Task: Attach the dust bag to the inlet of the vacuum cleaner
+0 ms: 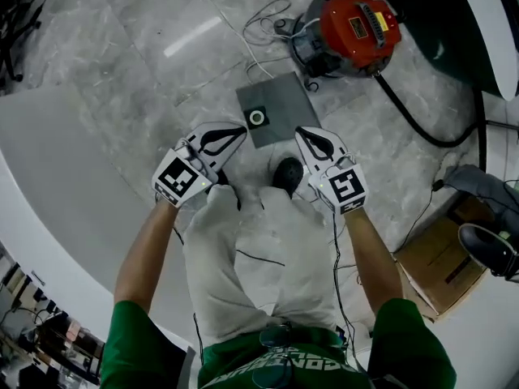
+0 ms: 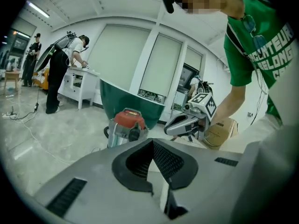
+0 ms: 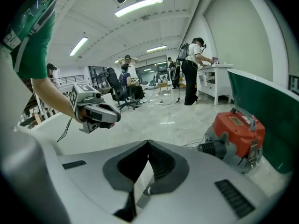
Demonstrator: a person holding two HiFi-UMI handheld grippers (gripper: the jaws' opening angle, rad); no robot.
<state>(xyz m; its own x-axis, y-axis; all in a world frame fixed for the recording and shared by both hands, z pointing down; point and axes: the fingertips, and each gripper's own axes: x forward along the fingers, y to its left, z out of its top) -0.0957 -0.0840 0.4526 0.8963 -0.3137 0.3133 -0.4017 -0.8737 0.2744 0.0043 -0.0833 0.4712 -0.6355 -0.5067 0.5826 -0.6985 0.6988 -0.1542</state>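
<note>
L tongs point(image 1: 233, 133) & R tongs point(image 1: 302, 131) both shut tight, nothing btwn jaws, side by side over person's legs point(image 1: 259, 250); dust bag point(image 1: 282, 96) flat on floor point(image 1: 146, 63) just ahead of tips, ring facing up; red vacuum cleaner point(image 1: 350, 24) beyond, to R, apart from bag.

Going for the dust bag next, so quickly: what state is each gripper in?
Left gripper: shut, holding nothing.
Right gripper: shut, holding nothing.
</note>
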